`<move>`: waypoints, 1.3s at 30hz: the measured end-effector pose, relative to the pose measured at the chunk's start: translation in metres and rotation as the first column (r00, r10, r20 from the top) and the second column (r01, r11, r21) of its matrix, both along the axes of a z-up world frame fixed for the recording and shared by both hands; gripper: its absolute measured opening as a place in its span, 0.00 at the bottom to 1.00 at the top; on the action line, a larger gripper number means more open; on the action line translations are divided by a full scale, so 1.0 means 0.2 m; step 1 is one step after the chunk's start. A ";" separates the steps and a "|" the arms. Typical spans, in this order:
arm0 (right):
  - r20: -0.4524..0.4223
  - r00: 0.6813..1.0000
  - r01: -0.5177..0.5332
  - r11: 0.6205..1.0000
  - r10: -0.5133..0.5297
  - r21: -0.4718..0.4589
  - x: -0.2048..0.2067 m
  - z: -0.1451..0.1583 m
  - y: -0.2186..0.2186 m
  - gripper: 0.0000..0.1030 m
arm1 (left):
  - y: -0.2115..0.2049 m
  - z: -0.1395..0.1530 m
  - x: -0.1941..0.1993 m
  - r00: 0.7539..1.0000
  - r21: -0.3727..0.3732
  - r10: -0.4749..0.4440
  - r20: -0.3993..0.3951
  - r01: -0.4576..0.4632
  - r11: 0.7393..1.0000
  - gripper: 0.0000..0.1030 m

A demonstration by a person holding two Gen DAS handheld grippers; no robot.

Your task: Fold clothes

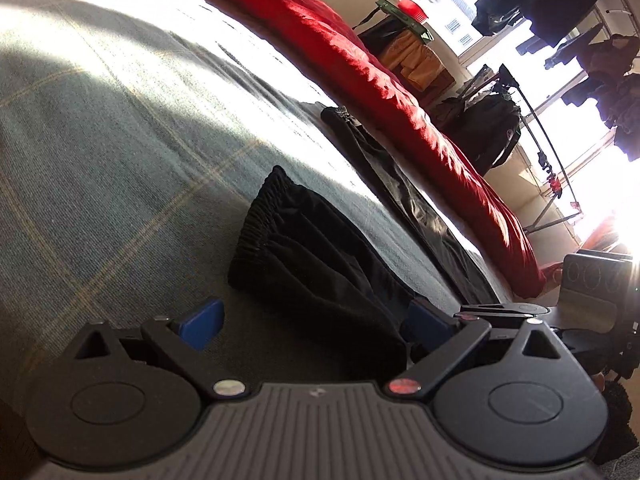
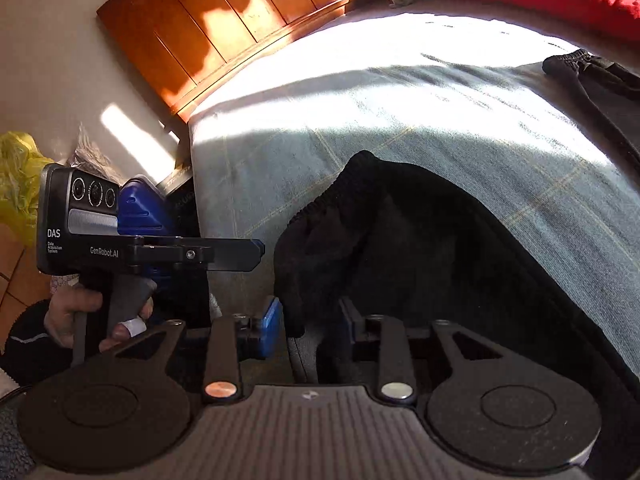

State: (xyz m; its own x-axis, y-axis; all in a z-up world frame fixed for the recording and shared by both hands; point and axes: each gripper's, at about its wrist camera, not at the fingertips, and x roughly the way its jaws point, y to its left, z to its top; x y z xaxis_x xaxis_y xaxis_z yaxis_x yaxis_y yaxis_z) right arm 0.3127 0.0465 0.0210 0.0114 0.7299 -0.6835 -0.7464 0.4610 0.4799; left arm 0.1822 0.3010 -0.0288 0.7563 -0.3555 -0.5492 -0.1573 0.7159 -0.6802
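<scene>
Nearest the lens: right gripper [image 2: 310, 326], blue pads partly apart with black cloth of the folded dark trousers [image 2: 420, 248] between them, pressing unclear; left gripper [image 1: 316, 322] wide open, holding nothing. Beyond: grey checked bedspread [image 1: 120, 140], bare and sunlit toward the red duvet [image 1: 360, 60]. Trousers near the bed's front edge, elastic waistband [image 1: 256, 220] pointing up-bed, long axis toward the grippers.

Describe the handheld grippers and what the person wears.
Both grippers, left gripper and right gripper, have black linkage arms, blue finger pads and ribbed grey bodies. The left one's black housing reads "DAS" and "GenRobot.AI", with three lenses. The hand has a dark sleeve.
</scene>
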 end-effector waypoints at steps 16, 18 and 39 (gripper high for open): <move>-0.065 0.948 0.316 0.945 -0.311 0.089 -0.09 -0.07 -0.53 0.45 | -0.05 -0.21 0.17 0.999 -0.239 0.041 -0.010 -0.042 0.970 0.99; -0.074 0.941 0.337 0.936 -0.331 0.100 -0.11 -0.08 -0.57 0.45 | -0.04 -0.19 0.19 0.997 -0.223 0.074 -0.002 -0.073 0.972 0.98; 0.033 0.839 0.541 0.839 -0.544 0.063 -0.49 -0.05 -1.27 0.45 | -0.19 -0.15 0.19 0.968 0.030 0.251 -0.017 -0.250 0.968 0.32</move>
State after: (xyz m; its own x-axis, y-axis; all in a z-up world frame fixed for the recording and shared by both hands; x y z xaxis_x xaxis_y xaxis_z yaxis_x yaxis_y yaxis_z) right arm 0.2141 -0.2077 0.0102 0.4470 0.6296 -0.6354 -0.4062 0.7758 0.4829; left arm 0.2200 0.2623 -0.0587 0.8076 -0.1409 -0.5727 -0.3478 0.6704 -0.6554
